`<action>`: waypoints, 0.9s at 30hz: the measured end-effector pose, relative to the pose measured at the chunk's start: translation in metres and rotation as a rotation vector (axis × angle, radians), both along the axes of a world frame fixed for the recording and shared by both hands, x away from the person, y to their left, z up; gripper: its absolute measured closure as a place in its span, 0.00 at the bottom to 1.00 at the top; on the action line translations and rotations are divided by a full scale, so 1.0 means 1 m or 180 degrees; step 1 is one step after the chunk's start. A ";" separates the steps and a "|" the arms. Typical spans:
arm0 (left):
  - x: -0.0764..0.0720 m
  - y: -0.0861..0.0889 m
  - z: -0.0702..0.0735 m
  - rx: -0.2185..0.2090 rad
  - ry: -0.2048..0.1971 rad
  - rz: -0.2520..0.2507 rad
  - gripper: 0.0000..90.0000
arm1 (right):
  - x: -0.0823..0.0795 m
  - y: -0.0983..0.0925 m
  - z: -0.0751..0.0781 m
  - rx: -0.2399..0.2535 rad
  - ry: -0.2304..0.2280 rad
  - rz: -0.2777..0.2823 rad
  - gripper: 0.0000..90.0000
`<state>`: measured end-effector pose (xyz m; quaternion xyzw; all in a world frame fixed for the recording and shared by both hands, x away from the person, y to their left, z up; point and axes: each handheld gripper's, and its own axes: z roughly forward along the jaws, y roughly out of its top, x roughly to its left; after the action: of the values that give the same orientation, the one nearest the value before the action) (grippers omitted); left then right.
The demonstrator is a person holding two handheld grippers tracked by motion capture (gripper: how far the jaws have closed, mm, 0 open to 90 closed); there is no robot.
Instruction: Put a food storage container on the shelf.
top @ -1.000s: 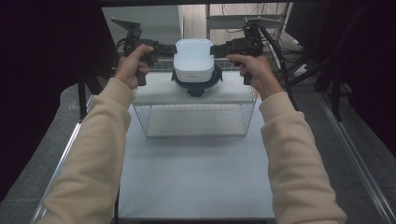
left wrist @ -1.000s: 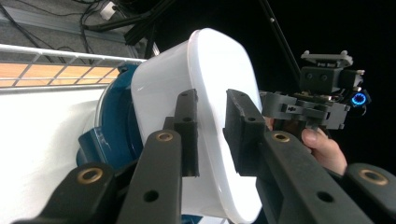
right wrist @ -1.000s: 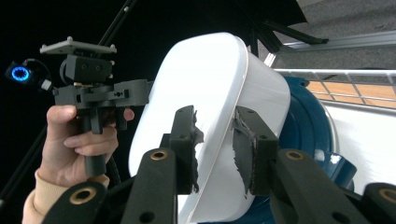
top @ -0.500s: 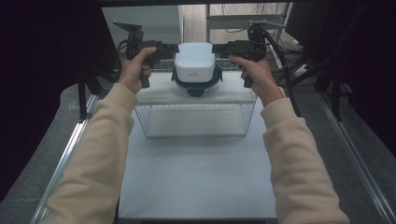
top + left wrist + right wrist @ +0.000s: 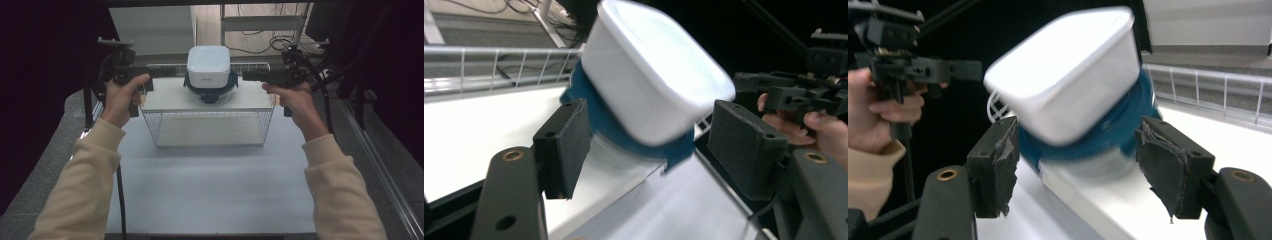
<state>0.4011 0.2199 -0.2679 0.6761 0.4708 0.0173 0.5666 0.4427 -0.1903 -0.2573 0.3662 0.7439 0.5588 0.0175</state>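
White tub (image 5: 208, 67) (blue rim beneath) upright atop wire basket (image 5: 208, 127)

High view looks forward and down over my table (image 5: 210, 190); my two gripper views, close in, face the white container (image 5: 654, 75) from opposite sides.

A pale tabletop (image 5: 210, 190) takes up the lower middle of the high view. Grey carpeted floor (image 5: 60, 145) flanks it at lower left and lower right, and a metal rail (image 5: 382, 165) runs diagonally along the right edge. At the top centre lies a strip of wooden floor (image 5: 260, 35) with loose black cables (image 5: 255, 47) and the metal legs of a frame (image 5: 300, 22). A light grey panel (image 5: 150, 30) stands at upper left. Dark curtains (image 5: 35, 75) close off both sides.
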 end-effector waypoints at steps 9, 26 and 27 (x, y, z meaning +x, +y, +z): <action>-0.055 0.002 -0.044 0.0241 -0.0132 0.0005 0.33 | -0.044 -0.019 -0.031 -0.0257 -0.0165 0.0015 0.33; -0.121 -0.002 -0.158 0.0749 -0.0018 0.0118 0.24 | -0.112 -0.042 -0.131 -0.0610 -0.0099 0.0019 0.30; -0.123 -0.002 -0.162 0.0752 0.0000 0.0101 0.24 | -0.114 -0.043 -0.136 -0.0640 -0.0084 0.0019 0.30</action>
<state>0.2786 0.2182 -0.4299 0.7306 0.4762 0.0816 0.4826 0.3291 -0.2332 -0.3931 0.3530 0.7970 0.4862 0.0623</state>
